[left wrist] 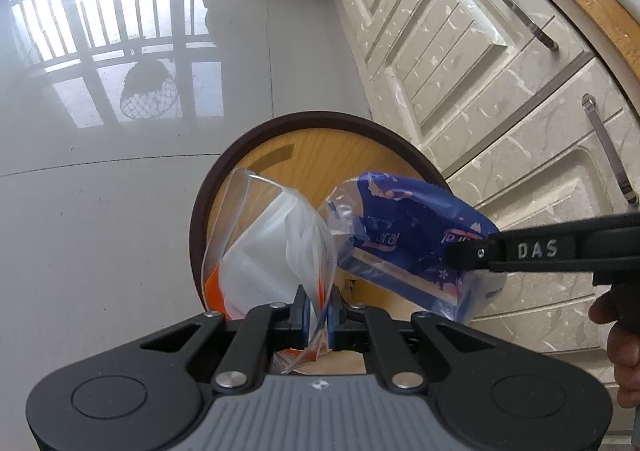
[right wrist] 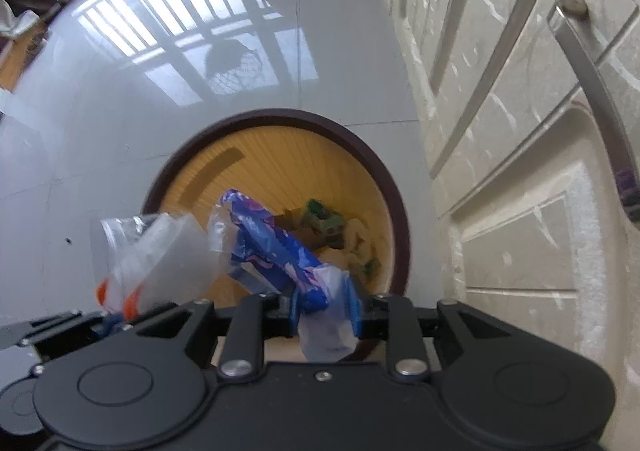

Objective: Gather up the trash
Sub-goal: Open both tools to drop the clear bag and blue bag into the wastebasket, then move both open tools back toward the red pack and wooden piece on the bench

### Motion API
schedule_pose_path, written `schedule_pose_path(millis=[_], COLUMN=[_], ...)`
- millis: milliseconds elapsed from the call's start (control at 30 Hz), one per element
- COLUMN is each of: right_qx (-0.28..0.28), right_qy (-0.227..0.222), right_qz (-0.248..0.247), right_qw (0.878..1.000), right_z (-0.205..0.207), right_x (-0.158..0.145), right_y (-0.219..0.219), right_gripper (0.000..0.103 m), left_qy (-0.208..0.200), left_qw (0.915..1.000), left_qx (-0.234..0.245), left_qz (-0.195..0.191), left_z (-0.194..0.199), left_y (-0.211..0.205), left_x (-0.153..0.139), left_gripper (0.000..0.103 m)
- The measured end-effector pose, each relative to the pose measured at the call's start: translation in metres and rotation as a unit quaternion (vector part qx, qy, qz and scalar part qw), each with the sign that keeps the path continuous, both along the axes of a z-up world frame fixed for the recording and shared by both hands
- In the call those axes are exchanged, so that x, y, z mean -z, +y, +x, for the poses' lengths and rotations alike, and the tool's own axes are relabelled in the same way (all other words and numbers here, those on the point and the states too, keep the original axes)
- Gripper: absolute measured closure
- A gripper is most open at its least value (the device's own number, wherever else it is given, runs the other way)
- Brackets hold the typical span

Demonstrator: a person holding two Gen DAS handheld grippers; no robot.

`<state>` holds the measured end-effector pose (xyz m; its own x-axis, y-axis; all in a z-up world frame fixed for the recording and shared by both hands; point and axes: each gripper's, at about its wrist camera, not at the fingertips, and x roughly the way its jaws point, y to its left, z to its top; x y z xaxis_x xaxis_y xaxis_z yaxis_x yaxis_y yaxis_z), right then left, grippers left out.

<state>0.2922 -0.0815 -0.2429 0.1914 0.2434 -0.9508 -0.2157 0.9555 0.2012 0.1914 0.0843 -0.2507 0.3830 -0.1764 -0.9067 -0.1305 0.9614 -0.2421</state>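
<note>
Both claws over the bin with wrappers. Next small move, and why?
Probably open the right claw fully: its blue printed plastic wrapper hangs over the round wood-look bin, with trash already inside. The left claw grips the clear zip bag; release it next.

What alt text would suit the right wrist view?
The right gripper hangs a blue wrapper over a round bin with trash inside. The left gripper holds a clear bag beside it, near cabinets.
</note>
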Motion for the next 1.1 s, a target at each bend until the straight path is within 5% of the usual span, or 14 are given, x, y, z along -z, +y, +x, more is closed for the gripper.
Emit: schedule_pose_path(millis=[133, 500, 600, 667, 733, 1100], right_qx=[-0.012, -0.042, -0.048, -0.051, -0.058, -0.099], right_qy=[0.002, -0.021, -0.026, -0.025, -0.024, -0.031], right_qz=[-0.007, -0.045, -0.045, -0.044, -0.044, -0.058], right_qw=[1.000, 0.998, 0.997, 0.997, 0.997, 0.993], right_z=[-0.003, -0.006, -0.007, -0.008, -0.009, -0.020], right_x=[0.003, -0.004, -0.008, -0.009, -0.010, -0.018], right_y=[0.004, 0.006, 0.004, 0.003, 0.002, -0.002], right_gripper=[0.053, 0.031, 0.026, 0.022, 0.019, 0.006], left_qy=[0.003, -0.006, -0.010, 0.003, 0.012, 0.028], left_qw=[0.9999, 0.9999, 0.9996, 0.9992, 0.9987, 0.9976], left_qx=[-0.011, 0.004, 0.006, 0.005, 0.008, 0.001], left_qz=[0.005, 0.010, 0.026, 0.040, 0.049, 0.064], left_z=[0.000, 0.007, 0.012, 0.016, 0.016, 0.005], left_y=[0.006, -0.001, -0.003, -0.003, -0.002, 0.005], left_x=[0.001, 0.001, 0.001, 0.004, 0.004, -0.006], left_gripper=[0.095, 0.095, 0.090, 0.068, 0.060, 0.046])
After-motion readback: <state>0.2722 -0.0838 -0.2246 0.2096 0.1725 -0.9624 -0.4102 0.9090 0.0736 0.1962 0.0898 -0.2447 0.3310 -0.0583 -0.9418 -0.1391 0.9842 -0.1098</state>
